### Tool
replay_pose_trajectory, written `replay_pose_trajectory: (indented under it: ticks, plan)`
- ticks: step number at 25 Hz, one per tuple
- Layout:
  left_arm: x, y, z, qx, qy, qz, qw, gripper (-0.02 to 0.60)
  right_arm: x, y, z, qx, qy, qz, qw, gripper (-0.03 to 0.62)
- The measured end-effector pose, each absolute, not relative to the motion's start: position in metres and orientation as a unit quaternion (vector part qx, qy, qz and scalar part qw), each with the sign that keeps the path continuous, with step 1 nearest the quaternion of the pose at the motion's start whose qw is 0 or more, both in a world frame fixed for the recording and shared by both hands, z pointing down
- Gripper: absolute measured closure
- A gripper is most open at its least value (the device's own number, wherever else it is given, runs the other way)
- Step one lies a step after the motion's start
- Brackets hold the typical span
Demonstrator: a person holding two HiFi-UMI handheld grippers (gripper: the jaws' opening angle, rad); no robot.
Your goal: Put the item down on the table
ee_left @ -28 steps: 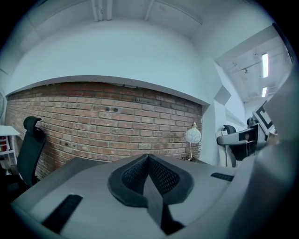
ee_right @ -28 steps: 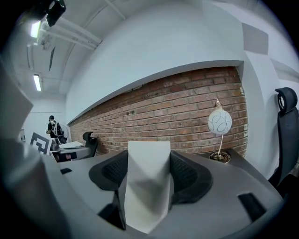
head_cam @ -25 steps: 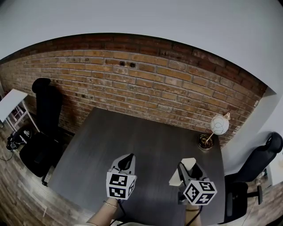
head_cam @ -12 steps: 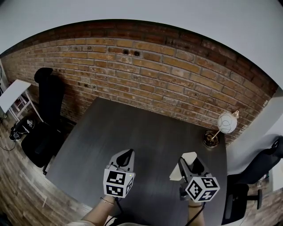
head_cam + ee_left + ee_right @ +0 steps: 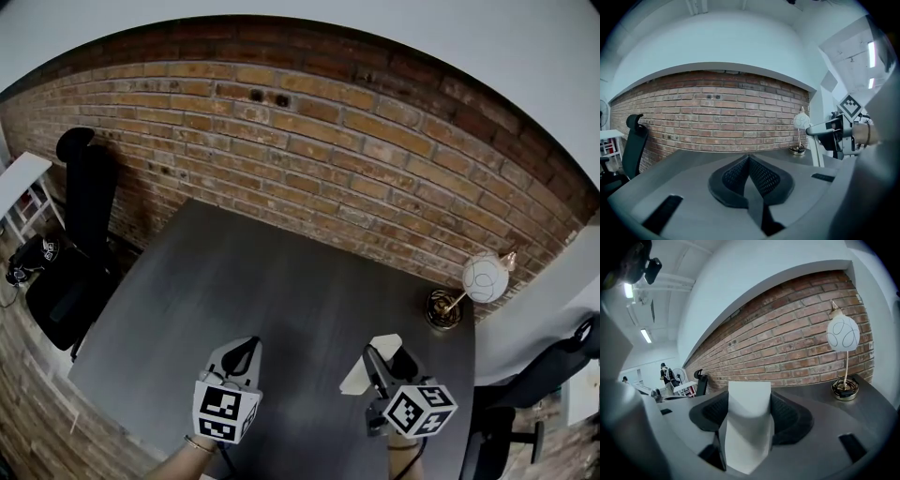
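Observation:
A pale, white box-shaped item [image 5: 371, 362] [image 5: 746, 425] is clamped between the jaws of my right gripper [image 5: 384, 361] [image 5: 749, 413], held above the dark grey table [image 5: 272, 291] near its right front part. My left gripper [image 5: 242, 353] [image 5: 748, 174] hovers over the table's front, jaws pressed together with nothing between them. From the left gripper view the right gripper [image 5: 843, 133] shows off to the right, above the table.
A globe lamp [image 5: 483, 278] [image 5: 843, 336] [image 5: 800, 123] on a round brass base [image 5: 442, 307] stands at the table's far right corner by the brick wall [image 5: 309, 159]. A black office chair [image 5: 70, 234] stands left of the table, another chair [image 5: 553, 375] right.
Both grippers have shifted slightly left and lower in the head view as the head camera moved. The right gripper still holds the white item.

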State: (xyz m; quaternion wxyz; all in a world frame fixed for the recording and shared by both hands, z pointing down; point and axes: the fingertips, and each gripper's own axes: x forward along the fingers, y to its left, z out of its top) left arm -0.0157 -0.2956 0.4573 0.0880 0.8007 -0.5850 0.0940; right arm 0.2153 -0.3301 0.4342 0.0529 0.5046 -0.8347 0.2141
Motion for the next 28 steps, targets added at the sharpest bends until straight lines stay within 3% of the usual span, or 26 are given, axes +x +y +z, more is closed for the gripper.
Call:
replay_pose_trajectory:
  ticks: [28]
  plan:
    - [-0.028, -0.322, 0.534, 0.773, -0.611, 0.084, 0.146, 0.566, 0.193, -0.419, 0.531, 0.372, -0.891, 0.08, 0.249, 0.298]
